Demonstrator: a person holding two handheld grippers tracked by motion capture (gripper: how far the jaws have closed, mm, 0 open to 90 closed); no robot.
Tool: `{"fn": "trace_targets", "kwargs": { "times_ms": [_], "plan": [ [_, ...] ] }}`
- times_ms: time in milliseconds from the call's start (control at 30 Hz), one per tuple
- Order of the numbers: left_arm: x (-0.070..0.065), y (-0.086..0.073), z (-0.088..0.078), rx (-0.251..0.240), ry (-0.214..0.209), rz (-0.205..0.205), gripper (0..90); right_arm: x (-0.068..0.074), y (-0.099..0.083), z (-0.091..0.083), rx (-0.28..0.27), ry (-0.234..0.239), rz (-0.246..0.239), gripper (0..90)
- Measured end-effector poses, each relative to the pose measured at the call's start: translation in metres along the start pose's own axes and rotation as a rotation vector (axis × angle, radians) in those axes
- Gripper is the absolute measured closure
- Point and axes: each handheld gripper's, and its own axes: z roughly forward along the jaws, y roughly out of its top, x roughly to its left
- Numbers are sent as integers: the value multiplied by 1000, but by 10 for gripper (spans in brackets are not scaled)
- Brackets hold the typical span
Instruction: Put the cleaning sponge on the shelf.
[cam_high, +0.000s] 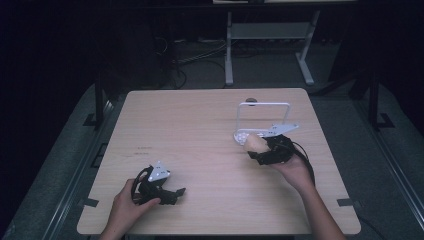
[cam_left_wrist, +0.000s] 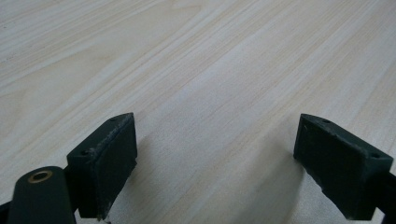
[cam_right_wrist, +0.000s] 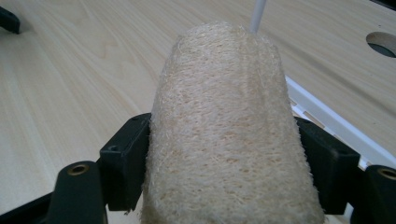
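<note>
Fibrous and pale tan, the loofah sponge (cam_right_wrist: 224, 135) sits clamped between the jaws of the right tongs (cam_high: 263, 150), and its long axis runs straight out along them, its rounded end pointing away from the hand. Just beyond that end stands the white wire rack (cam_high: 263, 120), its base rail right beside the sponge in the right gripper view, so the sponge is almost over the rack's foot at the far right of the bench (cam_high: 200, 125). If the rack is the goal, it's a short push forward, I'd judge. Over on the near left, well apart, the left tongs (cam_left_wrist: 215, 163) rest low with jaws spread wide, nothing between them but bare wood.
</note>
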Motion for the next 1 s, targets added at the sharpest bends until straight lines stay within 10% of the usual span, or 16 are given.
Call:
{"fn": "trace_targets", "kwargs": {
  "times_ms": [1000],
  "plan": [
    [0,0,0,-2,0,-1,128,-31,14,32,3,-49,55,266]
  ]
}}
